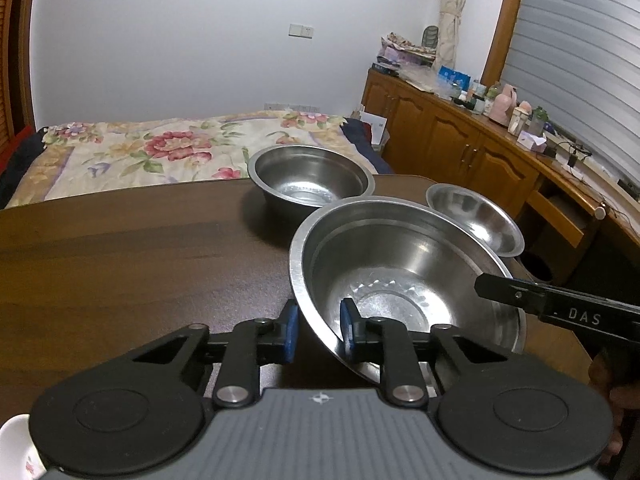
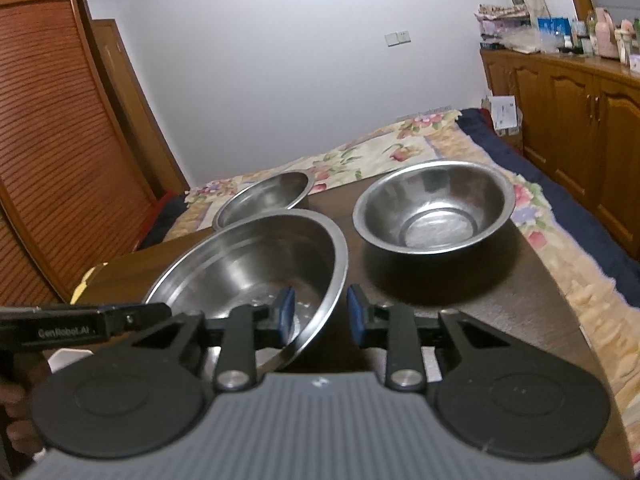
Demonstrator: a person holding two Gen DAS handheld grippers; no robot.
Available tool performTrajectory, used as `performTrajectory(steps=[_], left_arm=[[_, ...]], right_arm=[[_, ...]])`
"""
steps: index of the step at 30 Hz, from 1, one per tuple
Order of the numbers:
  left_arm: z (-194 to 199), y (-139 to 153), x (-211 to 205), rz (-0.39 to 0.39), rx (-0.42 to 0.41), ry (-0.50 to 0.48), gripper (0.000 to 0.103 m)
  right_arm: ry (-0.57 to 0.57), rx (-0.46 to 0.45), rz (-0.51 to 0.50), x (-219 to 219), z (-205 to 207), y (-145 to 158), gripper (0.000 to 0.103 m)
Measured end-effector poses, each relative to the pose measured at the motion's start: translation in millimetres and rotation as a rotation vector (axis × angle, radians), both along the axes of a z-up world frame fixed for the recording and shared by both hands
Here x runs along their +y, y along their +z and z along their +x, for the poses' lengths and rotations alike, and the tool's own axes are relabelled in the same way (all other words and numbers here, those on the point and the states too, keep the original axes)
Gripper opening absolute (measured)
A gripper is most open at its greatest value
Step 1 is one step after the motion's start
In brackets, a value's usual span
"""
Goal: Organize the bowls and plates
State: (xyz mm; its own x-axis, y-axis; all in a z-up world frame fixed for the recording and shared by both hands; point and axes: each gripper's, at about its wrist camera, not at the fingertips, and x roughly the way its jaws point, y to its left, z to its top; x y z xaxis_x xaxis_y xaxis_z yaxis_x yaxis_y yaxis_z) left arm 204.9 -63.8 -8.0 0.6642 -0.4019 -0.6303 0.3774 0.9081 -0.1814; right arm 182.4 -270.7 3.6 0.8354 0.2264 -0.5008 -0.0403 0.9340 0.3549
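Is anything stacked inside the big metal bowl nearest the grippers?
No, the big metal bowl is empty, its bare shiny bottom showing in the left wrist view.

I'm working over a dark brown wooden table (image 1: 120,264) whose far edge runs along a bed with a floral quilt (image 1: 132,152). Taking the large steel bowl (image 1: 404,276) near my edge as the landmark, a medium steel bowl (image 1: 310,180) sits on the table just beyond it toward the bed, close enough that the rims look nearly touching, and a small steel bowl (image 1: 476,216) sits beside it near the table's corner. A white cup (image 1: 18,448) shows at the near edge, well apart from the large bowl.
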Motion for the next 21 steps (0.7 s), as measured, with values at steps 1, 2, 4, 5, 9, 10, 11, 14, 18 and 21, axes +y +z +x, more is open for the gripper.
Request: performTrajectory(steps=[1,2,4,5,9,10,11,14,18,21], left_arm=[[0.0,0.1,0.3,-0.001,0.002,-0.002,0.023],[0.4,0.3,0.0,-0.001,0.003,-0.003,0.023],[-0.1,0.5,0.4,0.001,0.003,-0.006,0.023],[-0.7,1.0,0.5,0.003,0.004,-0.009,0.023],[-6.6,4.1,2.7,0.01,-0.003,-0.019,0.023],[-9.2,5.1,3.5,0.012,-0.01,-0.02,0.023],[-12.2,6.8,4.3,0.014,-0.018,-0.022,0.023],[-20.9,10.7,6.4,0.016,-0.028,-0.035,0.023],[-32.0,15.4,9.8,0.007,-0.039,-0.051,0.023],[-40.1,18.7,11.0,0.001,-0.047,-0.056,0.024]], right_arm=[[0.004,0.001,0.004,0.2,0.3,-0.3,0.024],[0.006,0.004,0.005,0.7,0.0,-0.6,0.022],[0.007,0.004,0.009,0.4,-0.3,-1.0,0.021],[0.008,0.005,0.015,-0.3,0.1,-1.1,0.021],[0.022,0.013,0.026,-1.8,-1.4,-0.3,0.021],[0.025,0.009,0.026,-1.7,-2.8,0.7,0.021],[0.03,0.004,0.026,-1.3,-4.9,2.0,0.021],[0.045,-0.013,0.033,-0.9,-13.9,7.2,0.021],[0.065,-0.029,0.038,-0.3,-25.9,14.8,0.021],[0.073,-0.039,0.036,1.0,-33.0,19.4,0.021]])
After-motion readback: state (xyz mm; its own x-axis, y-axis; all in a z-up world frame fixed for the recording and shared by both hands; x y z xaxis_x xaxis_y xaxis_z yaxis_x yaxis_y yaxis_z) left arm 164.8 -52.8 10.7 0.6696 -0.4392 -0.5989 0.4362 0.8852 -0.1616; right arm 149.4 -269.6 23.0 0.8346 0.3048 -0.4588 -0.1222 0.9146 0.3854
